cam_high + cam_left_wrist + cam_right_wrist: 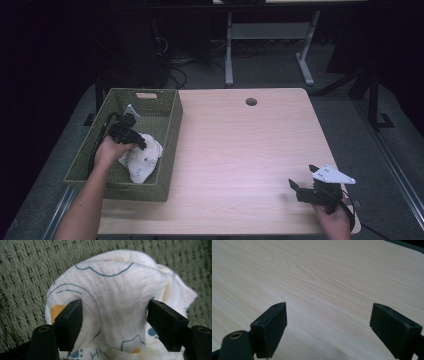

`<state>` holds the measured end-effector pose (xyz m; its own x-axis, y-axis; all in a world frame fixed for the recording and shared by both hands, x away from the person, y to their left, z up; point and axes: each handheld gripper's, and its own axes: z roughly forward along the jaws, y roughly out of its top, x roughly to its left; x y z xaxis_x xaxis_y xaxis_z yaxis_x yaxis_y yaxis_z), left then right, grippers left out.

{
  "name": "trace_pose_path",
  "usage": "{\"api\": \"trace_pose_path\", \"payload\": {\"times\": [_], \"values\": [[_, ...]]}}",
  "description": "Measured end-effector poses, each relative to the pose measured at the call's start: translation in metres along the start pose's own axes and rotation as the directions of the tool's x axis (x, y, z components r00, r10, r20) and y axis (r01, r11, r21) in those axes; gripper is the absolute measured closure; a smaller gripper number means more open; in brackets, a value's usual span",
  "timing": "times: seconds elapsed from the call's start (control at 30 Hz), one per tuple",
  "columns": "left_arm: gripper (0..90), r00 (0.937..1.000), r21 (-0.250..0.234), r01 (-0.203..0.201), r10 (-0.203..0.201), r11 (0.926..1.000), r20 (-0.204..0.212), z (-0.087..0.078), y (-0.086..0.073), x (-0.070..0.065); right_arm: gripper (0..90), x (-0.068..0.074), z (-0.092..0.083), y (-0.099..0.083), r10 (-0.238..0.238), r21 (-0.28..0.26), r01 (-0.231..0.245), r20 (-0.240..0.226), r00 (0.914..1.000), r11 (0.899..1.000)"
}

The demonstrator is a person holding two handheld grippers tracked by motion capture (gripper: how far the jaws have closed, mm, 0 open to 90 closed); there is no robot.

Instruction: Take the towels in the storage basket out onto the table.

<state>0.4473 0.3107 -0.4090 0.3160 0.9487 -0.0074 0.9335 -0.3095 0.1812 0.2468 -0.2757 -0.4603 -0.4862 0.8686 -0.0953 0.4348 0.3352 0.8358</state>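
High view, table: the pale wooden table (240,150) carries a green woven basket (167,130) at its left edge
High view, cloth: a crumpled white cloth (142,161) lies inside the basket, toward its near right side
High view, your left hand: your left gripper (129,134) reaches into the basket, its tip at the cloth
High view, your right hand: your right gripper (304,181) sits over the near right corner of the table, well apart from the basket
Left gripper view: your left gripper (113,315) has its jaws spread either side of a raised fold of the cloth (117,290), printed with blue outlines and orange patches; woven basket (30,270) behind
Right gripper view: your right gripper (327,325) has its jaws spread wide over the bare table (324,272), holding nothing
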Motion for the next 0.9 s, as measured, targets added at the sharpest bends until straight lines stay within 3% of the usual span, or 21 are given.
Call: {"api": "trace_pose_path", "payload": {"times": [0.13, 0.37, 0.6, 0.7, 0.9], "values": [[30.2, 1.0000, 0.052, 0.002, -0.002, 0.9987, -0.001, 0.010, 0.000, -0.001, 13.8, 0.001, 0.000, 0.000, -0.005, 0.000, 0.005, 0.000, 1.0000, 1.000], [30.6, 0.9996, 0.071, -0.015, 0.017, 0.9973, -0.021, 0.017, 0.001, -0.004, 13.9, 0.001, 0.000, 0.001, -0.007, -0.001, 0.007, 0.001, 1.0000, 1.000], [51.9, 0.9999, 0.070, -0.001, 0.002, 0.9976, -0.012, 0.013, 0.001, -0.004, 13.9, 0.001, -0.001, 0.001, -0.003, -0.008, 0.003, -0.003, 1.0000, 1.000], [65.5, 1.0000, 0.062, -0.006, 0.007, 0.9980, -0.004, 0.012, -0.001, -0.002, 13.9, 0.001, -0.002, 0.001, -0.005, -0.009, 0.005, -0.002, 1.0000, 1.000], [73.0, 0.9994, 0.033, 0.005, -0.006, 0.9994, 0.034, 0.010, -0.006, 0.004, 13.9, 0.000, -0.003, 0.001, 0.002, -0.011, -0.002, -0.001, 1.0000, 1.000]]}}
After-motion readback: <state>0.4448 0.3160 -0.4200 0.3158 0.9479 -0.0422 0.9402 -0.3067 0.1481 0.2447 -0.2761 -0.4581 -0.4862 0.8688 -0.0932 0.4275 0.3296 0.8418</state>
